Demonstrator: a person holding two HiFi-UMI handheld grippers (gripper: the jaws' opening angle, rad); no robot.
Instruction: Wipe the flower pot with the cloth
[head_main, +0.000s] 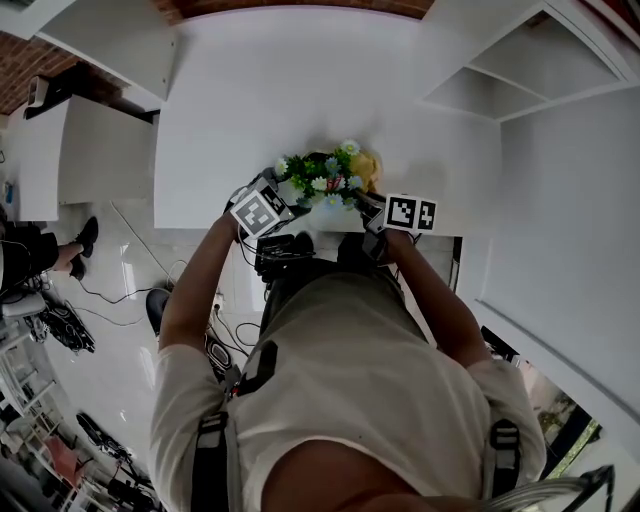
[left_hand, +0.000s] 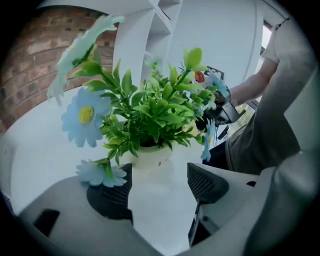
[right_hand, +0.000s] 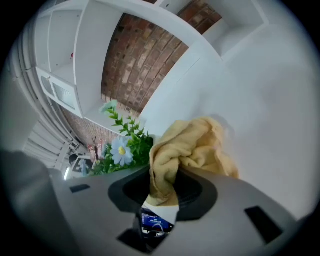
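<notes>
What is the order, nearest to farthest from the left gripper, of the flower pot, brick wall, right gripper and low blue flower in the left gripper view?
1. Low blue flower, against one of the fingers, left.
2. Flower pot, just ahead, centre.
3. Right gripper, beyond the plant, right.
4. Brick wall, far back, left.

Left tongs (left_hand: 160, 182) jaws apart, right tongs (right_hand: 163, 187) pinching cloth (right_hand: 192, 145), both angled downward.

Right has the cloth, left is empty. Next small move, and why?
Probably ease the left claw forward and close it on the white pot: its jaws stand apart, the pot just beyond them. The right claw pinches the yellow cloth beside the plant, so steadying comes first.
</notes>
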